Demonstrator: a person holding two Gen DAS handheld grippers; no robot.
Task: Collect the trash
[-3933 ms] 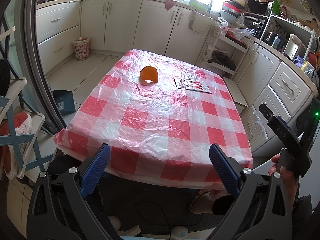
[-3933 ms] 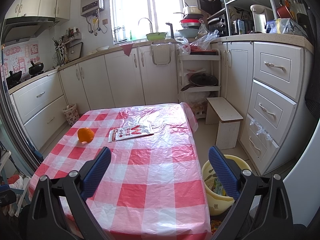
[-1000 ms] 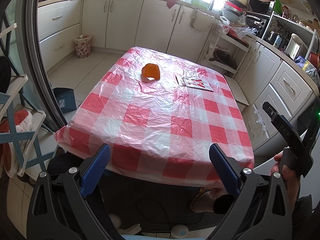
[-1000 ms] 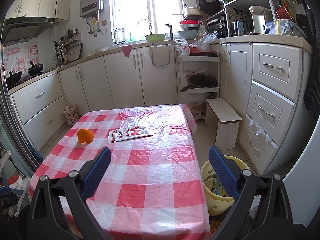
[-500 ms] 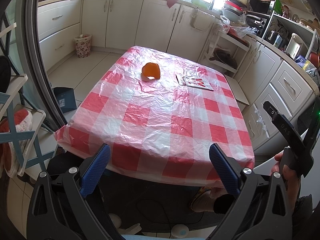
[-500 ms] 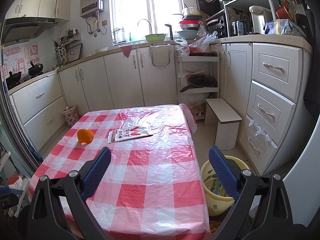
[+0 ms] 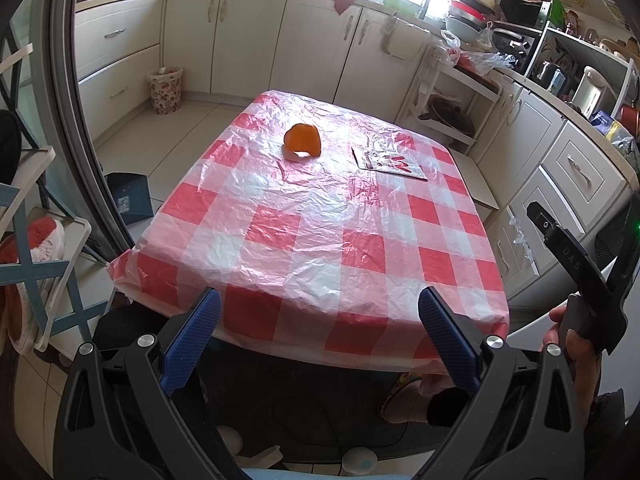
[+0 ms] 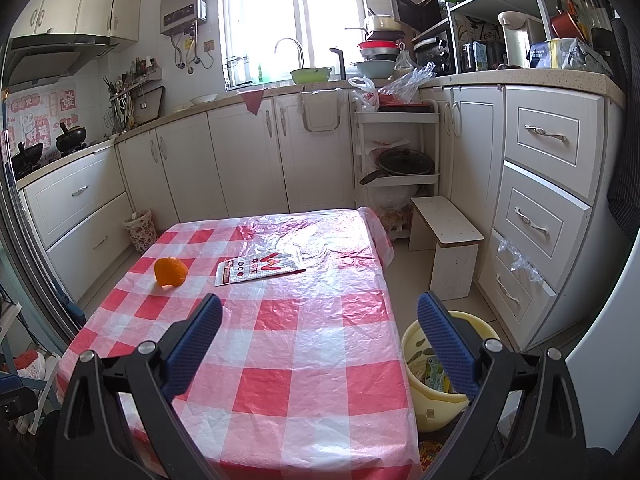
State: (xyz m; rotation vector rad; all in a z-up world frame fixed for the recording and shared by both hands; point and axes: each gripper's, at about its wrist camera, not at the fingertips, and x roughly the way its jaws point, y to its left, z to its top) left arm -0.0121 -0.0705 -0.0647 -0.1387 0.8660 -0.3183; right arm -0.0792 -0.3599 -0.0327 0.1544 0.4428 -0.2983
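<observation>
An orange peel (image 7: pixel 303 140) lies on the far part of the red-and-white checked table (image 7: pixel 320 240); it also shows in the right wrist view (image 8: pixel 171 271). A flat printed wrapper (image 7: pixel 388 163) lies to its right, also seen in the right wrist view (image 8: pixel 258 269). A yellow trash bin (image 8: pixel 436 376) with some litter inside stands on the floor at the table's right. My left gripper (image 7: pixel 320 340) is open and empty above the near table edge. My right gripper (image 8: pixel 320 344) is open and empty over the table's near right part, far from both items.
White cabinets and a counter run along the back and right. A small white stool (image 8: pixel 444 244) stands beyond the bin. A flowered waste basket (image 7: pixel 165 90) stands by the far left cabinets. A blue dustpan (image 7: pixel 128 200) and a rack (image 7: pixel 36 260) stand left of the table.
Over the last second almost nothing has moved. Since about four seconds ago the left view has shifted slightly, the table sitting a little higher in frame.
</observation>
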